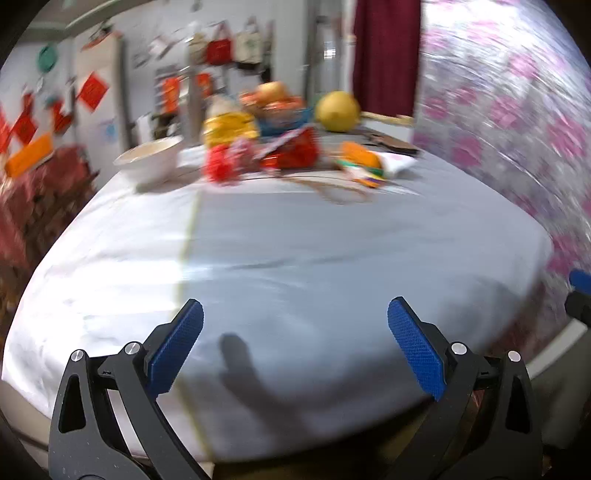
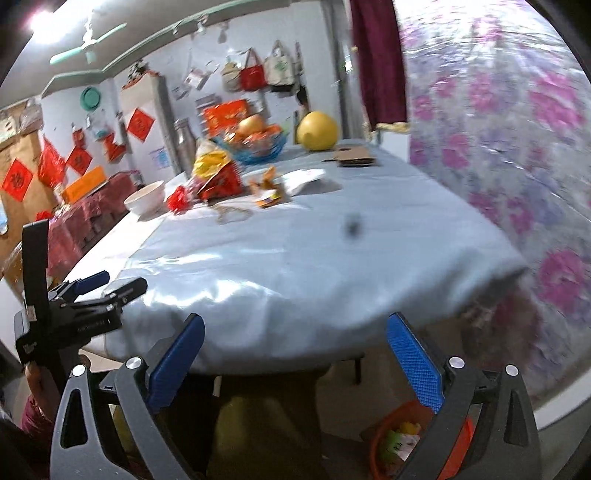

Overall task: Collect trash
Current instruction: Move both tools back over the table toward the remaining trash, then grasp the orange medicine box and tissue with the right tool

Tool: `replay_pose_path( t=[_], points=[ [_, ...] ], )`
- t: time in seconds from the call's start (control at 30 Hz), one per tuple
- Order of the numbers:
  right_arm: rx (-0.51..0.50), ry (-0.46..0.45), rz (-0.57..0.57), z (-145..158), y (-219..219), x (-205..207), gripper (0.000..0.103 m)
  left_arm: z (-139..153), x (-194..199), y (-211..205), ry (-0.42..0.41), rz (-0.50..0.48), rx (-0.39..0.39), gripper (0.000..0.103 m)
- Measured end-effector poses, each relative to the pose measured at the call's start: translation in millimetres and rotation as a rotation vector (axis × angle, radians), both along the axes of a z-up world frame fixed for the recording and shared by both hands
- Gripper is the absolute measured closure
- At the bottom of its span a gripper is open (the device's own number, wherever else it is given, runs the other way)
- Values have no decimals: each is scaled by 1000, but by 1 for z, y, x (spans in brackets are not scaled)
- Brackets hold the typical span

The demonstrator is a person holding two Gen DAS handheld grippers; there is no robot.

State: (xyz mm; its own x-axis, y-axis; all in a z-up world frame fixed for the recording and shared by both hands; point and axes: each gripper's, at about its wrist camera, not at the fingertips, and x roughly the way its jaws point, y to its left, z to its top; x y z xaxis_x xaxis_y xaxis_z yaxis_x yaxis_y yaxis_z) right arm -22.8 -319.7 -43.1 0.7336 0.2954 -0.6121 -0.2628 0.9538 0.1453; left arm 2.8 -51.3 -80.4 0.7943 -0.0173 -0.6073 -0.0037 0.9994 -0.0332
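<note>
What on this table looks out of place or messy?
Crumpled wrappers and torn packets lie scattered on the tablecloth beside the white bowl, loose rather than in any container. Nothing looks spilled or broken.

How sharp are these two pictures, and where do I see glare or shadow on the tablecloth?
Left wrist view: the wrappers and far wall are smeared by motion blur; glare lies on the tablecloth; a dark shadow falls between the open left gripper fingers. Right wrist view: somewhat sharper, with glare near the table's front edge and a bright ceiling light.
</note>
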Motion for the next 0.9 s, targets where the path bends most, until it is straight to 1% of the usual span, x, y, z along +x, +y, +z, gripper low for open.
replay_pose_path(
  t=[0.07,0.13,0.23,0.37,0.53,0.67,0.83,0.9],
  points=[
    [2,8,23,1,11,13,6,1,7,22,8,43,-39,7],
    [5,13,41,2,22,28,6,2,13,38,12,76,-58,7],
    [20,27,60,2,30,48,6,3,23,58,27,125,-65,7],
    [42,53,70,-2,39,75,6,6,41,78,60,159,-74,7],
    [71,83,81,-4,46,107,6,10,67,91,92,172,-70,7],
    [79,86,84,-4,51,125,6,10,94,100,143,159,-90,7],
    [91,86,76,-6,51,144,6,10,121,100,184,145,-64,7],
    [99,96,74,-8,51,151,6,10,127,99,214,106,-95,7]
  ],
)
